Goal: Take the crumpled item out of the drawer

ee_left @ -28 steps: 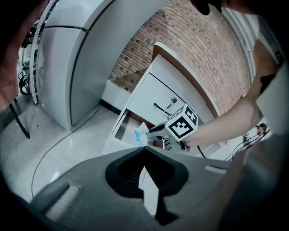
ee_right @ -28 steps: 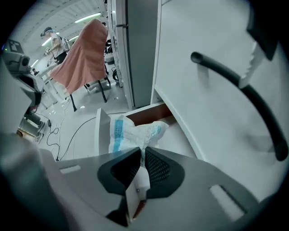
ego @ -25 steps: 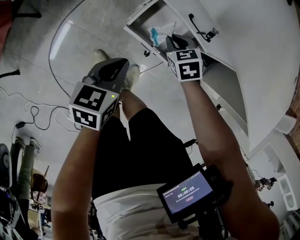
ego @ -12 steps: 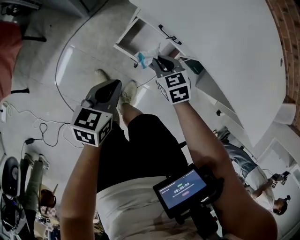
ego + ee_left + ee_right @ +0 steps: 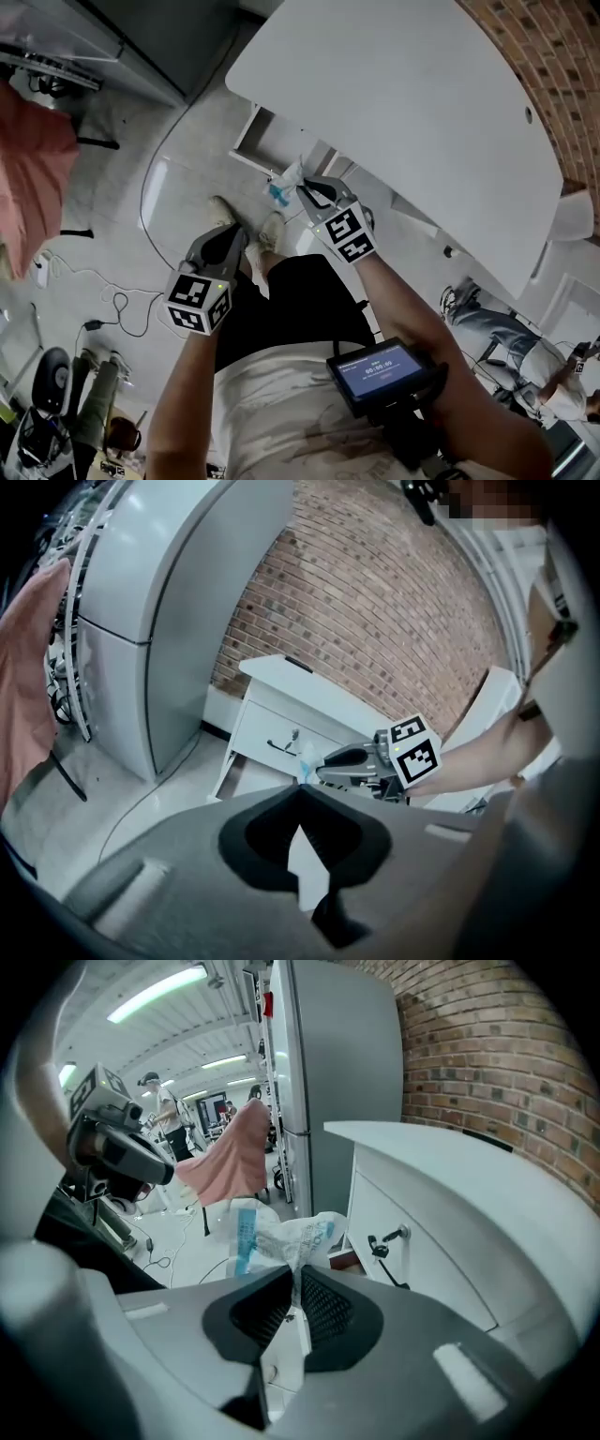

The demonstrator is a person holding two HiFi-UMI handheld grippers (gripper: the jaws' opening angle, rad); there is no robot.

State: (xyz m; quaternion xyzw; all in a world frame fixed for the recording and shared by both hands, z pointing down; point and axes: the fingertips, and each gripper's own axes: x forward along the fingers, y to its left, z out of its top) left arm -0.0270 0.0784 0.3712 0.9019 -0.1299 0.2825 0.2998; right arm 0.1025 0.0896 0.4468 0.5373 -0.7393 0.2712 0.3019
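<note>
Crumpled item (image 5: 284, 182) held clear of the drawer (image 5: 253, 161); task judged done.
It is clamped by the right gripper (image 5: 305, 188); left gripper (image 5: 233, 236) closed, empty.

Head view: the drawer (image 5: 253, 141) lies largely under the white worktop (image 5: 403, 112), and its inside cannot be inspected. The crumpled item (image 5: 284, 181) shows only in part. Its 3 o'clock side is covered by the tip of the right gripper (image 5: 302, 188), whose own body masks its jaws here. A pink cloth (image 5: 28, 187) is cut off at the 9 o'clock edge. Text on the chest-mounted screen (image 5: 380, 367) is too small to read.

Right gripper view: the item's lower end is buried between the clamped jaws. Its blue print is blurred and illegible.

Left gripper view: the item is a speck at 12 o'clock of the jaws, with no detail resolvable.
</note>
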